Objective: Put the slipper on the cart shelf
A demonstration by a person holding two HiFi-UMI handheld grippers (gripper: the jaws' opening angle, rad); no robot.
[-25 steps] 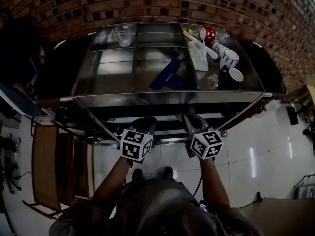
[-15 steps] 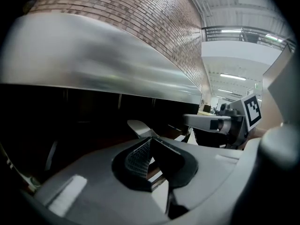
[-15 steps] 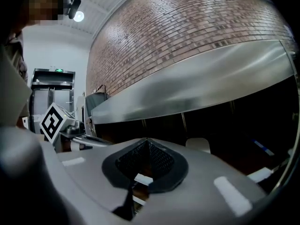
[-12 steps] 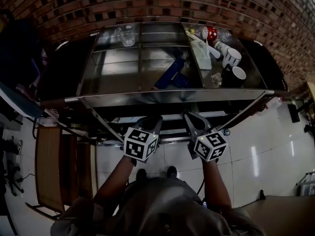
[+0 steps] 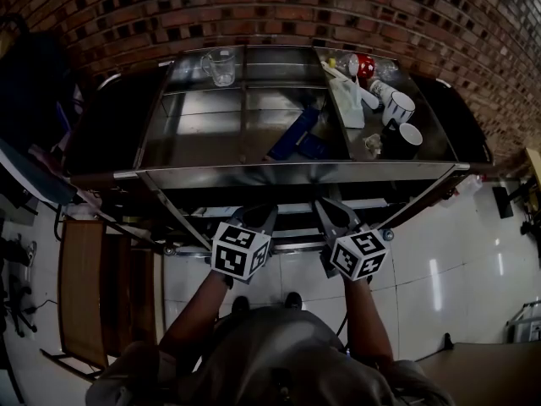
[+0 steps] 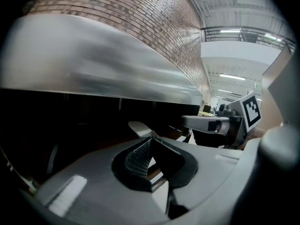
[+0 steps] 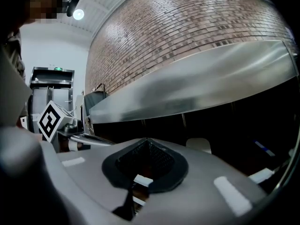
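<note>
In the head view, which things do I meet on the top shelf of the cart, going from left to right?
Glass jug → blue slipper → red cup → front white mug.

two tools (image 5: 259,213) (image 5: 326,206) — two white mugs (image 5: 396,105) (image 5: 408,132) — one cart (image 5: 296,173)

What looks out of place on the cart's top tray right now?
The blue slipper lies slanted in the middle section of the cart's top tray, with mugs and a red cup in the section to its right. Footwear among drinkware looks odd; nothing seems spilled.
</note>
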